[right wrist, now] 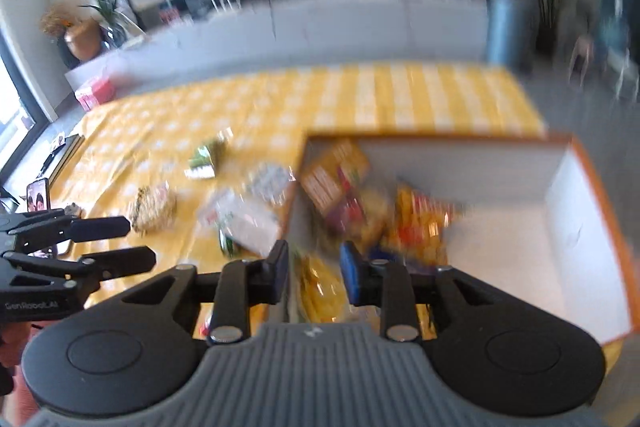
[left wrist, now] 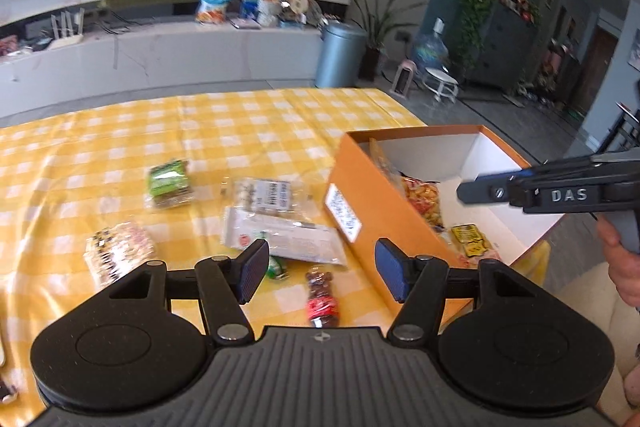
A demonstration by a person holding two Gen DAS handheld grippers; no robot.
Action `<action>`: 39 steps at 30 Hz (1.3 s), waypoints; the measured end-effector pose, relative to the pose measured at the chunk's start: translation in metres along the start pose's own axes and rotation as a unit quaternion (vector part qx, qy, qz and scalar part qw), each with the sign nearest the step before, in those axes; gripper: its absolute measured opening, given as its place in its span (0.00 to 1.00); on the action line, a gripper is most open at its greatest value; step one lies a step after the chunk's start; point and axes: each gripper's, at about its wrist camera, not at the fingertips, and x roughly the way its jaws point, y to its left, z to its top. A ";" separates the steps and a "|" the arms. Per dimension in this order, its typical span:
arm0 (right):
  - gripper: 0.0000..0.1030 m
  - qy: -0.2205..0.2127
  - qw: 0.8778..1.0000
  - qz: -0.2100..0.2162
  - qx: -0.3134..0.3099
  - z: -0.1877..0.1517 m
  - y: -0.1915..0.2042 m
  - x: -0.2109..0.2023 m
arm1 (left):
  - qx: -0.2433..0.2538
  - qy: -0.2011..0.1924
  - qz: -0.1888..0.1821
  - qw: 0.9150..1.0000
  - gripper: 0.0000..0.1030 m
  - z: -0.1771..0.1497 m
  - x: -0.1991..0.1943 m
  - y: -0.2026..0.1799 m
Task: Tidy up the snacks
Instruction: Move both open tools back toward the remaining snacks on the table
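Observation:
An orange box (left wrist: 376, 211) with white inner walls (right wrist: 460, 163) stands at the right of the yellow checked tablecloth (left wrist: 240, 123); several snack bags (left wrist: 424, 199) lie in it. Loose on the cloth are a green packet (left wrist: 170, 183), a labelled clear packet (left wrist: 268, 195), a long white packet (left wrist: 280, 239), a patterned packet (left wrist: 118, 251) and a red-brown packet (left wrist: 322, 301). My left gripper (left wrist: 322, 273) is open above the red-brown packet, holding nothing. My right gripper (right wrist: 316, 275) hangs open over the box's near left corner, above a yellow packet (right wrist: 320, 291) that lies in the box.
A phone (right wrist: 38, 197) stands near the table's left edge, with a pink box (right wrist: 94, 93) on the ledge beyond it. Behind the table are a long white sideboard and a metal bin (left wrist: 340, 55). A hand (left wrist: 624, 267) grips the right tool.

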 end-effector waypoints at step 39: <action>0.47 -0.050 0.998 -0.040 -0.030 -0.015 0.115 0.133 | -0.202 0.004 0.161 0.966 0.90 -0.018 0.034 0.122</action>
